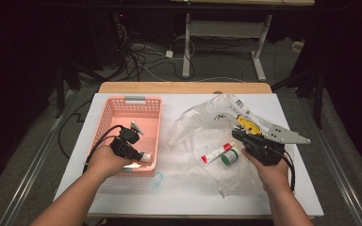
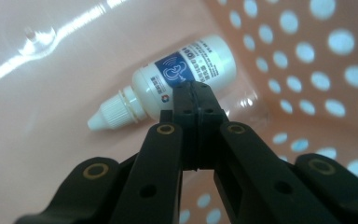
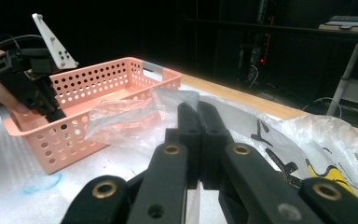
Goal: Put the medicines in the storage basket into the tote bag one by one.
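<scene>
A small white dropper bottle [image 2: 168, 84] with a blue label lies on its side on the floor of the pink perforated basket [image 1: 134, 106]. My left gripper [image 2: 196, 91] reaches down into the basket with its jaws shut and nothing between them, its tips just in front of the bottle [image 1: 146, 156]. In the high view the left gripper [image 1: 139, 153] is at the basket's near right corner. My right gripper [image 3: 199, 109] is shut and empty. It hovers over the crumpled clear plastic bag [image 1: 193, 129] right of the basket, where the right gripper [image 1: 234, 133] points up and left.
A red-and-white tube [image 1: 215, 153] and a green round container [image 1: 228, 157] lie on the plastic near the right hand. A printed bag with a yellow item [image 1: 245, 123] lies behind them. A blue ring mark [image 1: 158, 179] is on the white table cover [image 1: 188, 197].
</scene>
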The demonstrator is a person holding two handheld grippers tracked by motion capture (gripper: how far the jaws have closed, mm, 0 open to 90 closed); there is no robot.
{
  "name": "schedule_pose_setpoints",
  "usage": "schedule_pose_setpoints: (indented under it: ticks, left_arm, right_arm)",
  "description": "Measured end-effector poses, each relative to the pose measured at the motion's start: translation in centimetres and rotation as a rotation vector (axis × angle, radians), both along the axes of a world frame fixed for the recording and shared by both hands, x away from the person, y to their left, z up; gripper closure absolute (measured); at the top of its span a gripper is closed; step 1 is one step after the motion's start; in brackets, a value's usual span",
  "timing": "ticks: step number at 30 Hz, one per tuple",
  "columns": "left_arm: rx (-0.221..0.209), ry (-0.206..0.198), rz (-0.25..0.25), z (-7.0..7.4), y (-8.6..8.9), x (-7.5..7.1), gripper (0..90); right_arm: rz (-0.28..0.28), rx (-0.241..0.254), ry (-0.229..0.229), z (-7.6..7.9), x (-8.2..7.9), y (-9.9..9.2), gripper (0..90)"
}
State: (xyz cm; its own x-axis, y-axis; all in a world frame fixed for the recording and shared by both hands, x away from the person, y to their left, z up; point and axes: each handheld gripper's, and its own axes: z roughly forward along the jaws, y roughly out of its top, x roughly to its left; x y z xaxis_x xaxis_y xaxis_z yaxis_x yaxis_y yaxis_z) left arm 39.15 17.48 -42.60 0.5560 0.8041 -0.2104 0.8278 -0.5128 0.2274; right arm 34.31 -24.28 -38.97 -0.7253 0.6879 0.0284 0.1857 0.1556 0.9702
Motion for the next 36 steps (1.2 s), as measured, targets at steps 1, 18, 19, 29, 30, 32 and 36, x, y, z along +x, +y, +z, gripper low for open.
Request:
schedule_pose_setpoints:
  ticks: [1, 18, 19, 29, 30, 32, 36]
  left_arm:
    - [-0.005, -0.017, 0.004, 0.0, 0.0, 0.2, 88.1]
    - [-0.077, -0.182, 0.006, 0.8, 1.2, 1.4, 56.3]
    - [-0.072, -0.171, -0.009, 0.6, 1.1, 1.4, 50.2]
    - [0.06, -0.058, -0.165, -0.8, -0.9, 2.0, 33.8]
    - [0.075, -0.052, -0.17, -0.9, -1.1, 2.1, 34.1]
    - [0.091, -0.041, -0.182, -1.1, -1.3, 2.3, 36.2]
    - [0.101, -0.04, -0.177, -1.5, -1.5, 3.0, 41.3]
  right_arm:
    - [0.001, -0.001, 0.0, 0.0, 0.0, 0.0, 90.0]
    - [-0.001, 0.002, 0.001, 0.0, 0.1, -0.1, 90.0]
    - [0.0, 0.002, 0.001, 0.0, 0.0, -0.1, 90.0]
    - [0.003, 0.0, 0.005, -0.1, 0.1, 0.1, 90.0]
    - [0.003, 0.001, 0.006, -0.1, 0.1, 0.1, 90.0]
    - [0.005, -0.001, 0.004, -0.1, 0.1, 0.1, 90.0]
    - [0.001, 0.003, 0.009, -0.1, 0.1, 0.1, 90.0]
